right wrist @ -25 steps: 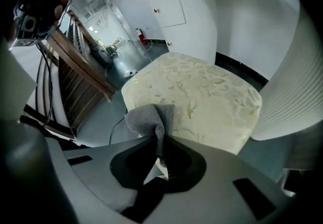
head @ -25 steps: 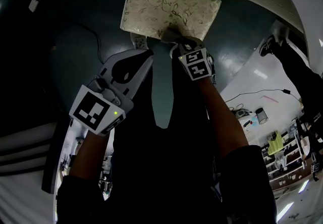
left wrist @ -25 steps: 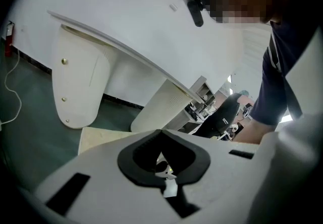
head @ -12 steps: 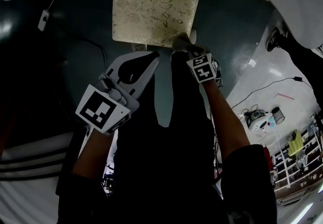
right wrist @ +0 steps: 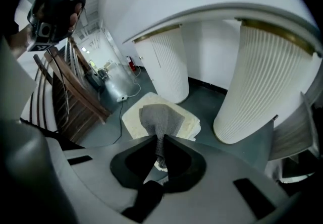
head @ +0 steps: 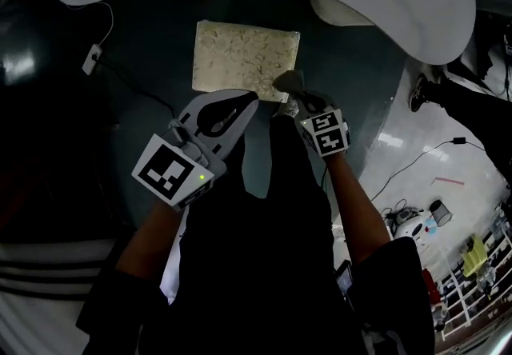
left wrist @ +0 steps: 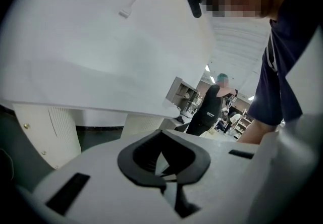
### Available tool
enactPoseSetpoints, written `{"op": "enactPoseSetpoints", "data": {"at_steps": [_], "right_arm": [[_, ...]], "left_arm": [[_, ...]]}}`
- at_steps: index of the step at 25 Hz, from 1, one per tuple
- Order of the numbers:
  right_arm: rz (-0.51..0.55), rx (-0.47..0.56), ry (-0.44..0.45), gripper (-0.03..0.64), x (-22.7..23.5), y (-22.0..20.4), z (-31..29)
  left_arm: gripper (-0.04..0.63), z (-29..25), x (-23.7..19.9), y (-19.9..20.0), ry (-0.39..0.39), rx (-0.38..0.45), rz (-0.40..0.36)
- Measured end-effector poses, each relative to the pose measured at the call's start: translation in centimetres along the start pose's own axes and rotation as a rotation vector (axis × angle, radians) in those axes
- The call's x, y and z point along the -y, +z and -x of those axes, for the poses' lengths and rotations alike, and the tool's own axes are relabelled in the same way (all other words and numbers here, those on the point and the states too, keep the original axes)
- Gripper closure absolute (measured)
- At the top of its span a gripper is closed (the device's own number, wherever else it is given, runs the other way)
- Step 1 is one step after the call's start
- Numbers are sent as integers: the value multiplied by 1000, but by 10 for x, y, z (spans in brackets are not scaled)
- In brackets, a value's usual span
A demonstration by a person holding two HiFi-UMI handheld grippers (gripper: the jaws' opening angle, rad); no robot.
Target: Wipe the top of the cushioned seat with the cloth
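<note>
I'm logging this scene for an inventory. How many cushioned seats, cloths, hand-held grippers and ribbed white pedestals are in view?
Cream leaf-patterned cushioned seat: 1
Grey knitted cloth: 1
Left hand-held gripper and right hand-held gripper: 2
White ribbed pedestals: 2
Total: 6

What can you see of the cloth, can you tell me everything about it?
The cloth is a small grey piece with a fine knit or mesh look, soft and limp. One bunched end is pinched between the closed jaws of the right gripper; the rest fans out wider beyond the tips. It lies over the near right corner of the pale, leaf-patterned cushioned seat, seemingly draped on its top, though how firmly it presses cannot be told. Nothing else touches it.
</note>
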State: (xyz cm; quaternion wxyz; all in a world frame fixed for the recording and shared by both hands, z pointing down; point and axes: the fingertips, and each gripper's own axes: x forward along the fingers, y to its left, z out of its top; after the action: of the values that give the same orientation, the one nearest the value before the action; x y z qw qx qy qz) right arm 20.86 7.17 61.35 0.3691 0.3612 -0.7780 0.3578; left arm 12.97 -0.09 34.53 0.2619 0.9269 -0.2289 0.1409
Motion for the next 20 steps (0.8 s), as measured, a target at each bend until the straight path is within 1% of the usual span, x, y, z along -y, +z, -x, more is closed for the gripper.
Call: {"op": "enactPoseSetpoints", "data": {"at_steps": [3,5,9,12,15,18,20], "right_arm": [[11,79,-21,575,-15,36,42],[24,140,-33,575,-19,67,65],[37,237,-27,575,-19,122,104],[66,316,-28,575,-23,165,138],[88,399,-35,575,-35,205,175],[108,468,-33,575,-53,236,209],[132,508,-33,575,-65,253,230]], "left_arm": [[588,25,14,20,15,12,-47],[588,36,17,35,20,24,-63],[588,38,20,70,21,52,-121],[588,44,29,100,24,78,-166],[588,59,36,127,29,106,-181],[588,79,39,140,45,121,-172],[588,90,44,148,42,144,-175]]}}
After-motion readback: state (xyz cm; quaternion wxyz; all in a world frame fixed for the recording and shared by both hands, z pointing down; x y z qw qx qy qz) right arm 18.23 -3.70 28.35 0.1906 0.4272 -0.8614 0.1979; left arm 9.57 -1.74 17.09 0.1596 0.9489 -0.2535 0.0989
